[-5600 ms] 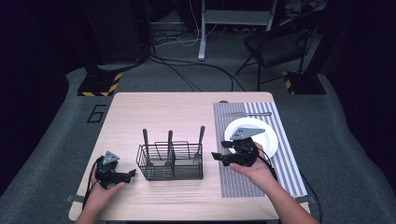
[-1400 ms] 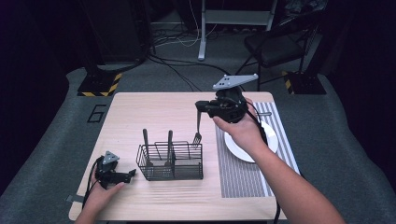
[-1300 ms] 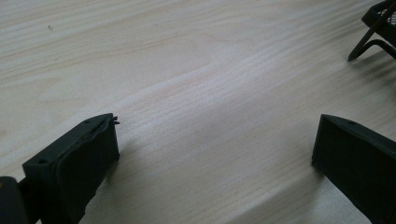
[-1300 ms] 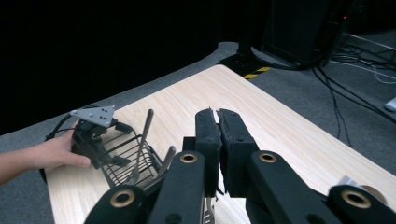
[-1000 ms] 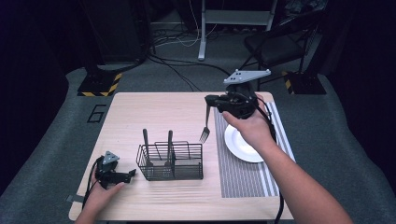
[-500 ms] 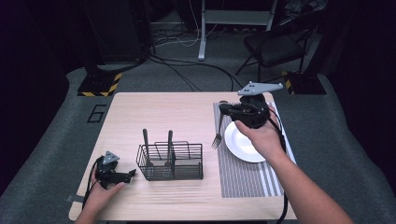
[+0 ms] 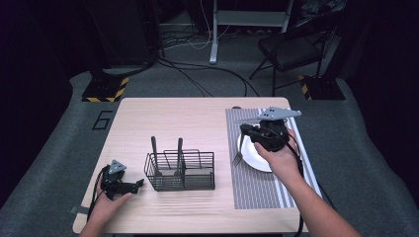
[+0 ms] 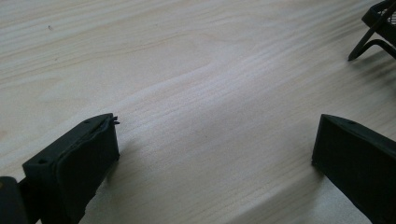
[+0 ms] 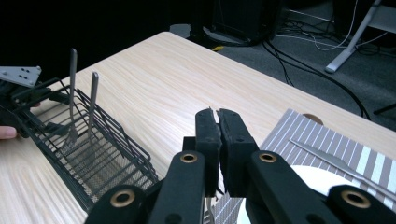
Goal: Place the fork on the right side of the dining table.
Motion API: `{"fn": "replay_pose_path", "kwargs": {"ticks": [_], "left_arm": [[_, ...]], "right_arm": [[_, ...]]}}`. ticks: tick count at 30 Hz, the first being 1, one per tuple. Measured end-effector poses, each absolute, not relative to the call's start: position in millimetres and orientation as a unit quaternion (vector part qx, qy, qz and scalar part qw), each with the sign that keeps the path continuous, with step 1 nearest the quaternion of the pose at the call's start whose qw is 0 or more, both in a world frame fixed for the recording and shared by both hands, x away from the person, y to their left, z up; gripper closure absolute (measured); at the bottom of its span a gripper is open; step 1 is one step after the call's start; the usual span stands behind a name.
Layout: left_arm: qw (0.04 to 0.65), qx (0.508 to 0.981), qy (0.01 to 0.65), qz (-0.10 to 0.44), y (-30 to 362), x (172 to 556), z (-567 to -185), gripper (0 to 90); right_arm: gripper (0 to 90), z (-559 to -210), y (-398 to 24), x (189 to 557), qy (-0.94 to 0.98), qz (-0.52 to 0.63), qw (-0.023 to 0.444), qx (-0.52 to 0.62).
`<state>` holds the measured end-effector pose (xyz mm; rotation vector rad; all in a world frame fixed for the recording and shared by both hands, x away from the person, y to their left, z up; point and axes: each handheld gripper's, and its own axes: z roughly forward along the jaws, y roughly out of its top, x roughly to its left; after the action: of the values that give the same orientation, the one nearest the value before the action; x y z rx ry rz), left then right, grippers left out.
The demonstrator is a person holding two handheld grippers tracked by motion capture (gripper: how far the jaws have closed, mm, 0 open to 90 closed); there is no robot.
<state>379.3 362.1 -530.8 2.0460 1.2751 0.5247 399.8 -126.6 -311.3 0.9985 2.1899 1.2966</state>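
Note:
My right gripper (image 7: 248,132) hovers over the striped placemat (image 7: 257,192), shut on a fork (image 7: 237,159) that hangs tines down at the left rim of the white plate (image 7: 254,160). In the right gripper view its jaws (image 9: 217,123) are pressed together and the fork's thin shaft (image 9: 208,215) shows below them. A black wire basket (image 7: 180,170) stands mid-table with two utensils (image 7: 153,148) upright in it. Left of it, my left gripper (image 7: 129,186) rests on the wood. In the left gripper view it (image 8: 215,154) is open with nothing between the jaws.
A knife (image 9: 322,156) lies on the placemat beyond the plate (image 9: 317,177). The basket (image 9: 93,154) and my left gripper (image 9: 18,88) show far off in the right gripper view. A basket foot (image 8: 373,42) is at the left gripper view's top right.
My right gripper carried the fork from above the basket rightward and down to the plate's left rim over the placemat. The left gripper has stayed still.

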Motion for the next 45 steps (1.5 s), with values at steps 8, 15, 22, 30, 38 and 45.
{"fn": "replay_pose_path", "kwargs": {"ticks": [8,15,22,30,38,45], "left_arm": [[0.331,0.783,0.488,0.201,362.1,379.3,-530.8,0.2],[0.332,0.781,0.488,0.202,361.8,379.2,-531.1,0.1],[0.331,0.782,0.488,0.201,362.0,379.2,-530.8,0.2],[0.331,0.782,0.488,0.201,362.0,379.2,-530.8,0.1],[0.331,0.782,0.488,0.201,361.9,379.2,-530.8,0.1],[0.331,0.782,0.488,0.201,362.0,379.2,-530.8,0.1]], "right_arm": [[87.0,-333.6,-133.2,395.4,0.775,0.467,0.201,0.374],[87.0,-346.9,-139.8,391.5,0.772,0.461,0.203,0.387],[86.9,-354.3,-145.1,386.4,0.771,0.453,0.204,0.399],[86.9,-363.3,-147.7,381.9,0.771,0.446,0.207,0.405],[86.9,-368.5,-152.9,380.1,0.765,0.439,0.209,0.423],[86.2,-372.2,-165.1,377.6,0.75,0.443,0.211,0.443]]}}
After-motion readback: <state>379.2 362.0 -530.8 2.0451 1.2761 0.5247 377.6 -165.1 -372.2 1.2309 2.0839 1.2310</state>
